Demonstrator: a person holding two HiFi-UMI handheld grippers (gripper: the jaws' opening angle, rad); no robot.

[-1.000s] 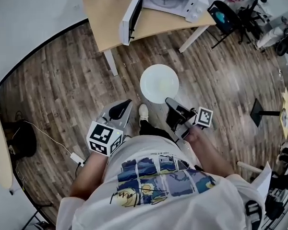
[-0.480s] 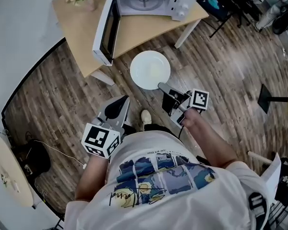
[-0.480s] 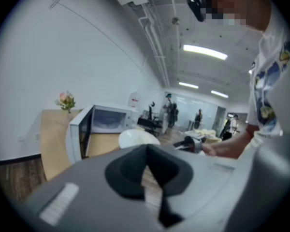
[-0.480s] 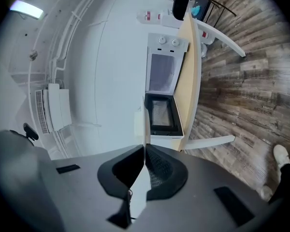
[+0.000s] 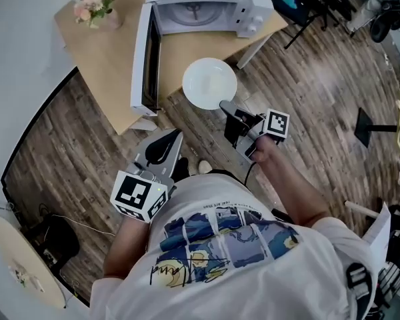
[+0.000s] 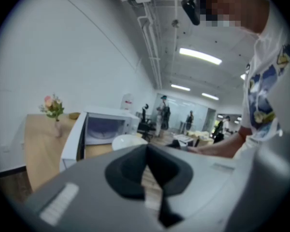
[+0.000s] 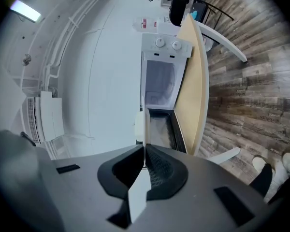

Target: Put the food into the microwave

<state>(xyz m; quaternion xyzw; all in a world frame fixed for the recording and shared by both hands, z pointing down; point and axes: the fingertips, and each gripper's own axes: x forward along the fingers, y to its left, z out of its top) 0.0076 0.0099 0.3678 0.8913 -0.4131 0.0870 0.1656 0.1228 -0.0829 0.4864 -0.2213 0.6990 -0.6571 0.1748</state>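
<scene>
My right gripper (image 5: 225, 106) is shut on the near rim of a white plate (image 5: 209, 83) that carries a faint pale patch of food. The plate hangs level over the table's front edge, just before the white microwave (image 5: 201, 4), whose door (image 5: 142, 57) stands swung open to the left. In the right gripper view the plate (image 7: 142, 123) shows edge-on between the jaws of the right gripper (image 7: 144, 154), with the open microwave (image 7: 159, 79) straight ahead. My left gripper (image 5: 174, 136) is shut and empty, lower left of the plate, near the door. The left gripper view shows the left gripper (image 6: 146, 151), microwave (image 6: 105, 127) and plate (image 6: 127, 141).
The microwave stands on a light wooden table (image 5: 109, 62) with a small vase of pink flowers (image 5: 93, 7) at its back left. Office chairs (image 5: 300, 2) and stands crowd the far right. A black floor stand (image 5: 375, 127) is on the wood floor at right.
Both grippers and the person have come closer to the table. The plate went from over the floor to over the table's edge in front of the open microwave.
</scene>
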